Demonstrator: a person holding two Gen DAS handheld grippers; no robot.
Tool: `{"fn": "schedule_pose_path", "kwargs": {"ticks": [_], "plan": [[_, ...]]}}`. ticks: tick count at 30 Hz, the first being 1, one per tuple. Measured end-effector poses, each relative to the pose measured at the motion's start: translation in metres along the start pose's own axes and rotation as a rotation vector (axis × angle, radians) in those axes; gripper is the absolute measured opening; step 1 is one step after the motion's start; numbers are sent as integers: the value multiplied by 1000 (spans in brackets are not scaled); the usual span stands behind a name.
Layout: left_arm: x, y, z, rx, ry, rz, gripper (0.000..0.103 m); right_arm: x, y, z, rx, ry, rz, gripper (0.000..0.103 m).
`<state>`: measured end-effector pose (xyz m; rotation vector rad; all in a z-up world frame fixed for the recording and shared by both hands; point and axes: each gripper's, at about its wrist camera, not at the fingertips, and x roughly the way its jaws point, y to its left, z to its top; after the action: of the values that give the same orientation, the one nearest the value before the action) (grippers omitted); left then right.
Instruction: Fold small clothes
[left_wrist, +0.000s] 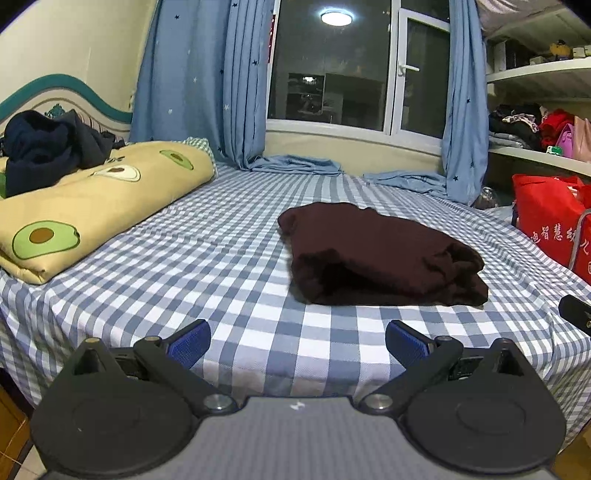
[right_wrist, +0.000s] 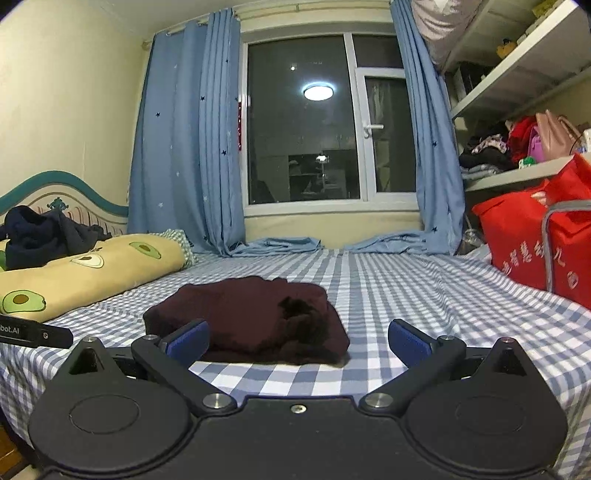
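A dark maroon garment (left_wrist: 380, 254) lies folded in a thick bundle on the blue checked bed sheet (left_wrist: 221, 258). My left gripper (left_wrist: 297, 341) hangs open above the bed's near edge, short of the garment and a little to its left, with nothing between its blue pads (left_wrist: 190, 341). In the right wrist view the same maroon garment (right_wrist: 247, 317) lies just ahead of my right gripper (right_wrist: 297, 339), which is open and empty; its left pad (right_wrist: 188, 341) is close to the garment's near edge. The other gripper's black body (right_wrist: 35, 334) shows at the left edge.
A folded avocado-print quilt (left_wrist: 85, 206) with dark navy clothes (left_wrist: 48, 147) on top lies at the left by the headboard. A red bag (left_wrist: 550, 225) stands at the right edge of the bed under loaded shelves (left_wrist: 535, 136). Blue curtains (left_wrist: 184, 92) pool on the bed below the window.
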<state>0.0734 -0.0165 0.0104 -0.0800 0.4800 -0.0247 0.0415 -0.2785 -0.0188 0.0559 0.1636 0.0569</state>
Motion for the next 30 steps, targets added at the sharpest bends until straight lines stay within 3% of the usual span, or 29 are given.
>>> {"fn": "schedule_pose_path", "kwargs": {"ticks": [22,30], "plan": [[13,4,5,0,20,24,102,25,5,5,-9,21,43,103],[24,2,5,-25,60,115,102,33,8,2,-24,36,52,103]]}}
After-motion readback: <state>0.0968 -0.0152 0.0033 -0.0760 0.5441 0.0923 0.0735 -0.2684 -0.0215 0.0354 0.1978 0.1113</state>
